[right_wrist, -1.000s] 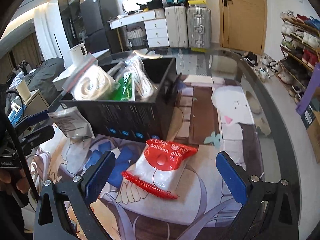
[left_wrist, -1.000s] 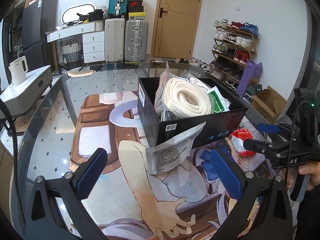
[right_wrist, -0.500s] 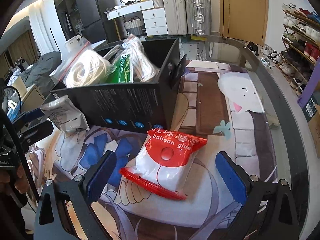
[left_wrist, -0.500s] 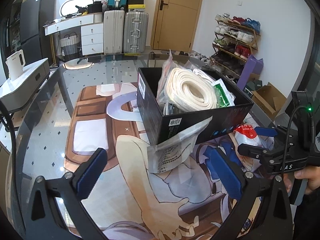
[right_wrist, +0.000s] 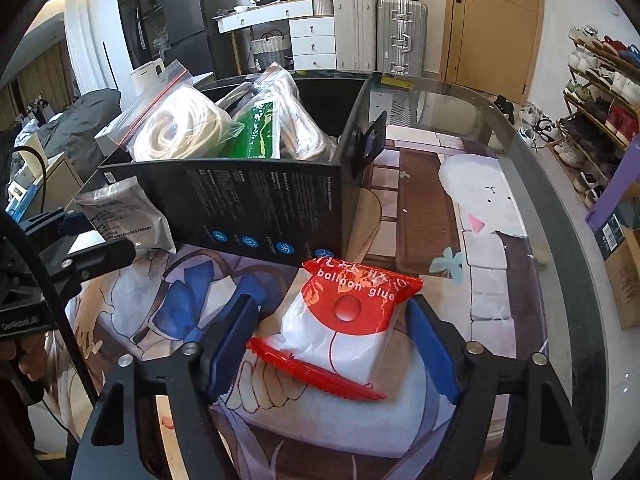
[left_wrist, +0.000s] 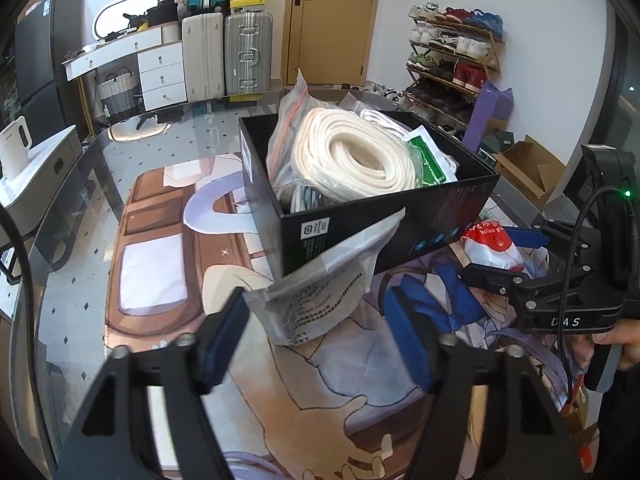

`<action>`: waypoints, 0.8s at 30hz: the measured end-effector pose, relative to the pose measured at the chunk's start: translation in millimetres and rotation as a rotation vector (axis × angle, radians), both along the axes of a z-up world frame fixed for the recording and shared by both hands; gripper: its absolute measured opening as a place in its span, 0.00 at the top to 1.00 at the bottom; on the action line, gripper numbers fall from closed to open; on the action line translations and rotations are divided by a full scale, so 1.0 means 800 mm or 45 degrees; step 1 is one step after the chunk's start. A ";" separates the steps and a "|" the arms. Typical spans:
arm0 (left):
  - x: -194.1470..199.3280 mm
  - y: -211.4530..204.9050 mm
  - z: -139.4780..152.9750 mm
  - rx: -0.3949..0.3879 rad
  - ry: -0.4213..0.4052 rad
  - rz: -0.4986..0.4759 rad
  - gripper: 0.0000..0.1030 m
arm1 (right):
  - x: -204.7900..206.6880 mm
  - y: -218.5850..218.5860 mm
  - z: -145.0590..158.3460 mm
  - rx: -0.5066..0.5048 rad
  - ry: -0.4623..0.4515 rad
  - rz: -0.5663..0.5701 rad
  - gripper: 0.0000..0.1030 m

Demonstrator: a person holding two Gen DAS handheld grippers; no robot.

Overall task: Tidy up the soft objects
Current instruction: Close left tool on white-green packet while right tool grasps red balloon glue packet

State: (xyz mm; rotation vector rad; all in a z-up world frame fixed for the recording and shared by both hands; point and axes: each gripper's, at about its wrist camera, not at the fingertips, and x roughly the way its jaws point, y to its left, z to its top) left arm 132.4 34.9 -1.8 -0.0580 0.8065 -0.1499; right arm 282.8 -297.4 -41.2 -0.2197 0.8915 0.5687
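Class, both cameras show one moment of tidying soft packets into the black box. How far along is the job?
Done: the rope bag and green packet already sit in the black box.
In hand: the left gripper is closing around the grey packet; the right gripper is closing around the balloon glue packet. Neither is lifted.
Left: put both in the box.

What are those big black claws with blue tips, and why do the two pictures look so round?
They are hand-held grippers; a person holds one in each hand. Each carries a wide round-eyed camera, so you get one picture per gripper. The left gripper is closing around a grey packet leaning on the black box full of bagged rope. The right gripper is closing around a red-and-white balloon glue bag. Everything sits on a glass table with a cartoon mat. Neither is squeezing tight yet.
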 end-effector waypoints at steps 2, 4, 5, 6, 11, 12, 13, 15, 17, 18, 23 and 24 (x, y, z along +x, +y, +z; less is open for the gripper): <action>0.000 0.000 -0.001 -0.005 0.007 -0.011 0.52 | -0.001 0.000 0.000 -0.002 -0.001 0.003 0.27; -0.001 -0.002 -0.002 0.004 0.011 -0.017 0.60 | -0.003 -0.001 0.000 -0.001 -0.002 0.006 0.30; -0.002 -0.003 -0.003 0.000 0.011 -0.024 0.65 | -0.003 -0.001 0.001 0.000 -0.002 0.007 0.30; -0.002 -0.002 -0.003 -0.004 0.011 -0.030 0.66 | -0.004 -0.001 0.001 -0.001 -0.002 0.008 0.31; -0.009 -0.004 -0.003 0.000 0.000 -0.061 0.75 | -0.007 -0.001 0.002 0.001 -0.003 0.015 0.36; -0.010 -0.003 -0.003 -0.004 -0.003 -0.064 0.75 | -0.008 -0.001 0.002 0.002 -0.002 0.017 0.36; -0.010 -0.004 -0.002 -0.004 -0.004 -0.064 0.76 | -0.008 -0.002 0.002 0.001 -0.002 0.019 0.36; -0.012 -0.004 -0.001 -0.006 -0.009 -0.068 0.77 | -0.008 -0.003 0.002 0.006 0.000 0.020 0.37; -0.015 -0.005 0.000 -0.002 -0.017 -0.066 0.79 | -0.008 -0.003 0.003 0.011 -0.001 0.025 0.40; -0.015 -0.003 0.000 -0.004 -0.019 -0.066 0.79 | -0.009 -0.003 0.003 0.010 -0.003 0.027 0.41; -0.020 -0.004 0.003 -0.006 -0.031 -0.068 0.83 | -0.013 -0.004 0.005 0.006 -0.015 0.044 0.45; -0.021 -0.005 0.003 -0.004 -0.032 -0.070 0.83 | -0.015 -0.004 0.005 0.005 -0.017 0.046 0.46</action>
